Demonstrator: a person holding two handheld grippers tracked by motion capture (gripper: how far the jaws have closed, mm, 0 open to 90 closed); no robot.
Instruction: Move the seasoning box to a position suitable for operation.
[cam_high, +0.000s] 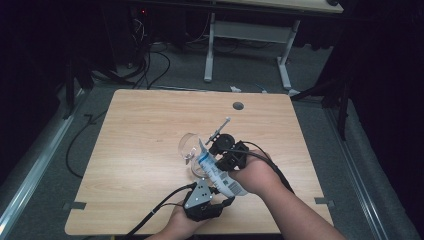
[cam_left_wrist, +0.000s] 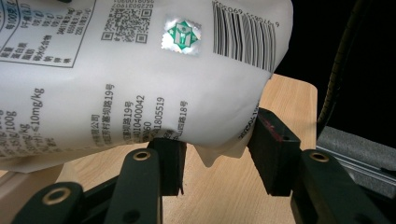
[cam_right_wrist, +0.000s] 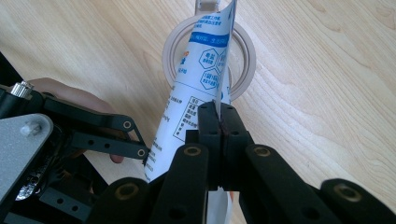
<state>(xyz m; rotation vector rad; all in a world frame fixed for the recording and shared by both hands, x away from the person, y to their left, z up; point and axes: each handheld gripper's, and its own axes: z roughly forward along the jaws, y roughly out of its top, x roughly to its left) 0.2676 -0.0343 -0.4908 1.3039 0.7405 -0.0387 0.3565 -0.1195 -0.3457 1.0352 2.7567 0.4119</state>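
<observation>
pouch: white printed pouch (cam_high: 218, 172) was held tilted above the tabletop (cam_high: 140, 150), mouth end over the glass
glass: clear glass (cam_high: 189, 147) stood on the tabletop, directly under the pouch's upper end
right claw: right claw (cam_right_wrist: 218, 122) was clenched on the pouch's thin edge, jaws pinched together
left claw: left claw (cam_left_wrist: 217, 158) gripped the pouch's bottom corner, jaws partly apart with the corner between them
</observation>
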